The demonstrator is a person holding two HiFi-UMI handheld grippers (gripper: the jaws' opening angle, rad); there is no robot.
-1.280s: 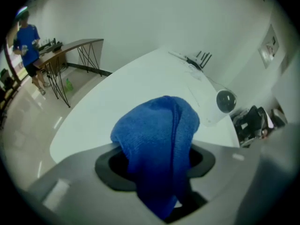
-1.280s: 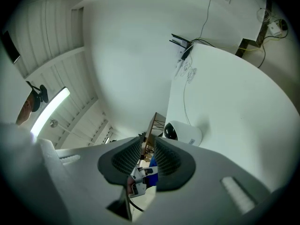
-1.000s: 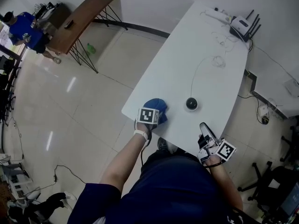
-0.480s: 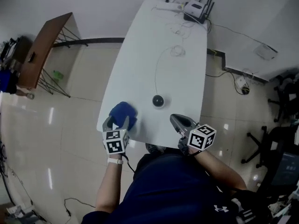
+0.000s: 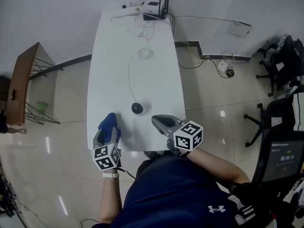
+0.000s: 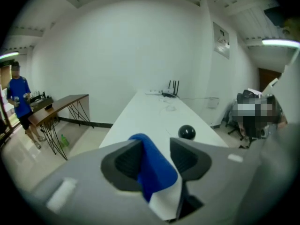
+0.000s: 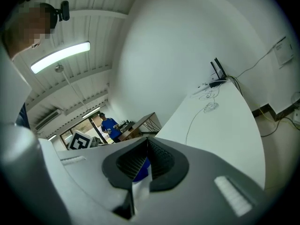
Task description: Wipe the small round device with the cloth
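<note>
The small round device [image 5: 137, 108] is a black dome on the white table [image 5: 156, 56], with a thin cable [image 5: 129, 75] running back from it. It also shows in the left gripper view as a dark ball [image 6: 187, 132], ahead and to the right. My left gripper [image 5: 108, 133] is at the table's near left corner, its jaws closing on the blue cloth [image 5: 109, 120]. That cloth [image 6: 151, 165] stands bunched between the pads. My right gripper [image 5: 159, 121] is shut with nothing held, just right of the device near the table's front edge.
A router [image 5: 153, 6] with antennas and coiled cords [image 5: 145, 53] sit at the table's far end. A wooden side table [image 5: 21, 80] stands to the left, office chairs [image 5: 285, 56] to the right. A person in blue [image 6: 19, 102] stands far left.
The left jaws have closed in on the blue cloth. The right gripper has shut and come over the table's front edge beside the device. The head view has swung round.
</note>
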